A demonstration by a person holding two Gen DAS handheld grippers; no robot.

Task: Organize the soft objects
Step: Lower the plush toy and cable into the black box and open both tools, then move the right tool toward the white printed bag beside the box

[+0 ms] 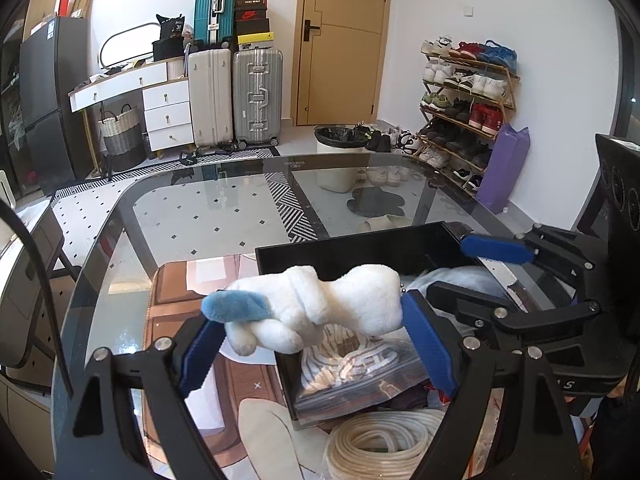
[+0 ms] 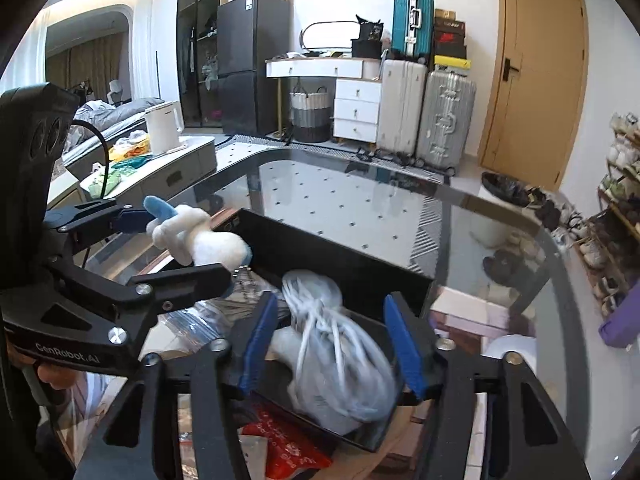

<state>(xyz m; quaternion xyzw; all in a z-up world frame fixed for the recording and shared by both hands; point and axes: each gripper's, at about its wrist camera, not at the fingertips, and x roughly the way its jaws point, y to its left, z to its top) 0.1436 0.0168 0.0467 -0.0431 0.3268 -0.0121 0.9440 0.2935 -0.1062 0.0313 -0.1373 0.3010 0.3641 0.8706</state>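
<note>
Left wrist: fuzzy white plush toy [image 1: 320, 308]

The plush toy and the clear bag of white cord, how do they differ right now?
The plush toy is fuzzy white with a blue tip; the bag of cord is glossy clear plastic. The toy is held up in the left tool, above the black bin; the bag lies in the bin, between the open right tool fingers, ungripped.

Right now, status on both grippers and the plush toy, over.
Left gripper shut on white plush toy, held above black bin. Right gripper open over bagged white cord in the bin. Nothing blocking the drop.
</note>
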